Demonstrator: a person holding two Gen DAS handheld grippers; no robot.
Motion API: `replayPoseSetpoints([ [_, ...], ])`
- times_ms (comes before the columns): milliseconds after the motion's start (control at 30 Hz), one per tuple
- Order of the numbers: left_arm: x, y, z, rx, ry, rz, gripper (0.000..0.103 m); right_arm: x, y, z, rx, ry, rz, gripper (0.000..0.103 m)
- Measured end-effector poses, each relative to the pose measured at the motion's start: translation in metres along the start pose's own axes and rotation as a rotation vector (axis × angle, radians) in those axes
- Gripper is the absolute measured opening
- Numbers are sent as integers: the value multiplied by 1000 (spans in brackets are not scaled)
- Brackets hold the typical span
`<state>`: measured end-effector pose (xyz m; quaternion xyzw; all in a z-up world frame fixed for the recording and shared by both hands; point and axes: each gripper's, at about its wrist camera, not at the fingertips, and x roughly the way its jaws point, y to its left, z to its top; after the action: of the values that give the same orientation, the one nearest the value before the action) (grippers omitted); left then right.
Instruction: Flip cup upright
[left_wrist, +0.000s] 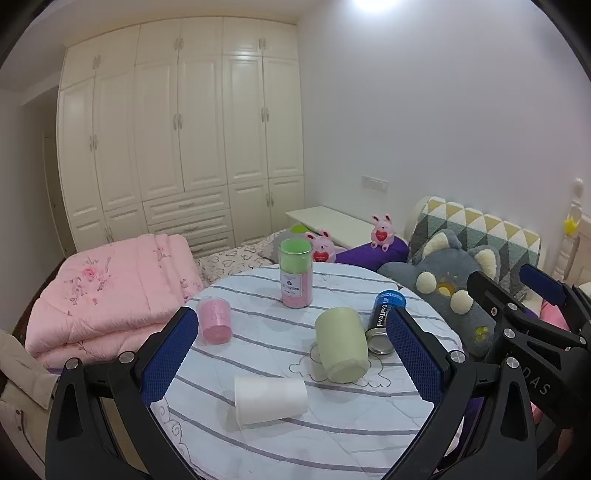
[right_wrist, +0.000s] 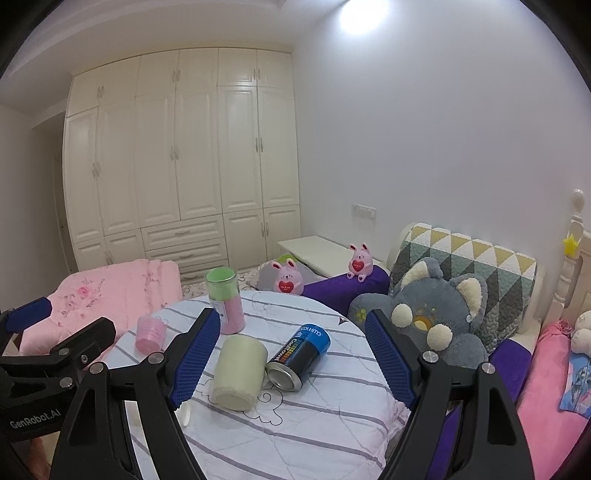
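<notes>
Cups lie on the round striped tablecloth (left_wrist: 332, 424): a pale green plastic cup (left_wrist: 341, 345) on its side beside a blue metal can (left_wrist: 384, 319), and a white paper cup (left_wrist: 269, 400) nearer. Left gripper (left_wrist: 291, 360) and right gripper (right_wrist: 291, 360) hover with jaws wide apart, holding nothing.

Both wrist views, seemingly near, tableward (left_wrist: 332, 424).

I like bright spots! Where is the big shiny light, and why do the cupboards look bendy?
In the left wrist view the ceiling light glares white at the top edge; in the right wrist view it blooms onto the wall. In both views the fisheye lens bows the wardrobe and darkens the corners.
</notes>
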<state>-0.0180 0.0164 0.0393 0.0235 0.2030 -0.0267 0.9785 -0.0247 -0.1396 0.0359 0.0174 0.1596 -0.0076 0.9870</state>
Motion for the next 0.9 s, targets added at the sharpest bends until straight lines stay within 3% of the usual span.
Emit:
replayPoseSetpoints([
  [900,12,-3,-1,10,8,4,103,20,-1,-2,10,48,13,82],
])
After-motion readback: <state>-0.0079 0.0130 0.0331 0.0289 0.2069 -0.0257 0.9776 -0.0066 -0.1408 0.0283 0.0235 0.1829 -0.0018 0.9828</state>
